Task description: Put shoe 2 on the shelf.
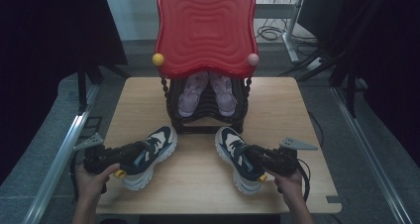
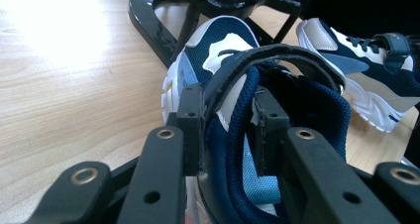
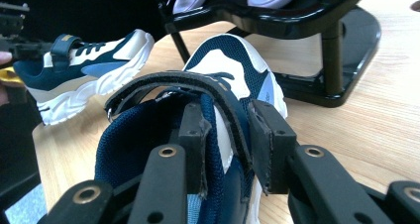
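High view: two navy-and-white mesh trainers with chunky white soles sit on the light wood counter [image 1: 198, 184], in front of a black tiered shoe rack [image 1: 205, 112] with a glossy red wavy top panel [image 1: 205, 28]. Left gripper [image 1: 130, 156] is at the collar of the left trainer [image 1: 153, 152]; right gripper [image 1: 253, 157] is at the collar of the right trainer [image 1: 233, 152]. Toes point toward the rack, splayed a little outward.

Left gripper view: jaws narrow, pinching the collar wall and dark strap of that trainer [image 2: 223, 70] between the pads. Right gripper view: same on the other trainer [image 3: 223, 80], jaws closed in on the strap and collar edge.

Likely step: lift both shoes and set them on the rack. To do it well, judged from here: bite the padded collar, not just the loose strap, which could peel or let the shoe swing. Lift level, heel held up, so the toe does not droop. Bring both in together, toe first.

Around: a pair of lilac-pink children's shoes [image 1: 205, 92] already fills an upper tier, so aim for a free lower tier. Rack base and slanted legs stand just beyond the toes and could catch them. Red panel overhangs, so the approach has to stay low. Yellow knob [image 1: 158, 59] and pink knob [image 1: 252, 60] at its corners are out of the path. Cables lie on the floor behind.
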`<action>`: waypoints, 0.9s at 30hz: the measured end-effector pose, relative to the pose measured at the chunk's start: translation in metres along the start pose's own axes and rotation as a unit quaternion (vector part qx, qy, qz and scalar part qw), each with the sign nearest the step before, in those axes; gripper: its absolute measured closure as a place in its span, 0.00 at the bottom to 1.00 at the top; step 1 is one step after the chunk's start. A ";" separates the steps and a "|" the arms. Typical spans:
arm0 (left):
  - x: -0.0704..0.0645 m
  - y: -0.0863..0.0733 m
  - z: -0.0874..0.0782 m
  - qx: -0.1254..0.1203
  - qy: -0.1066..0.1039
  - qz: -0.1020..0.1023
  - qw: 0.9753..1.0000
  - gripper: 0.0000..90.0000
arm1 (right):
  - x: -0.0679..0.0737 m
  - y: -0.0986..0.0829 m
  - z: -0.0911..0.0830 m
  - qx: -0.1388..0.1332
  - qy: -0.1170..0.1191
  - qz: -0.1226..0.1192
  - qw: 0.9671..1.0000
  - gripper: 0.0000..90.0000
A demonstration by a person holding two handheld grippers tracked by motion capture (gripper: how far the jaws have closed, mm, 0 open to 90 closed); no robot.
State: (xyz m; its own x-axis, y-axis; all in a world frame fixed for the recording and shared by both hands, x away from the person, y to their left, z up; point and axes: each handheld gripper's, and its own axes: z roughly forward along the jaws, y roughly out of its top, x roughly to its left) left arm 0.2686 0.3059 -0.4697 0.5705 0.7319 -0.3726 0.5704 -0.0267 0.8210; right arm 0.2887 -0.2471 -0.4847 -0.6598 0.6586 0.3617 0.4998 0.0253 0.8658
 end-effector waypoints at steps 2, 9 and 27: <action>0.000 0.000 -0.001 -0.008 -0.004 -0.003 1.000 0.79 | -0.002 -0.001 -0.004 -0.003 -0.005 0.005 1.000 0.77; 0.000 0.001 -0.005 -0.021 -0.012 -0.009 1.000 0.79 | -0.008 -0.002 -0.017 -0.014 -0.024 0.012 1.000 0.77; 0.002 0.009 -0.021 -0.104 0.009 -0.020 0.994 0.79 | -0.023 0.010 -0.047 -0.063 -0.066 0.024 0.996 0.77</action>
State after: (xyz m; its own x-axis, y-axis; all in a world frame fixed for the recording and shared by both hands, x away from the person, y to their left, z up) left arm 0.2624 0.3216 -0.4542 0.5380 0.7413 -0.4013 0.4571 0.1434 0.8778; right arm 0.2825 -0.2969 -0.4675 -0.5543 0.7496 0.3618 0.4482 -0.0975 0.8886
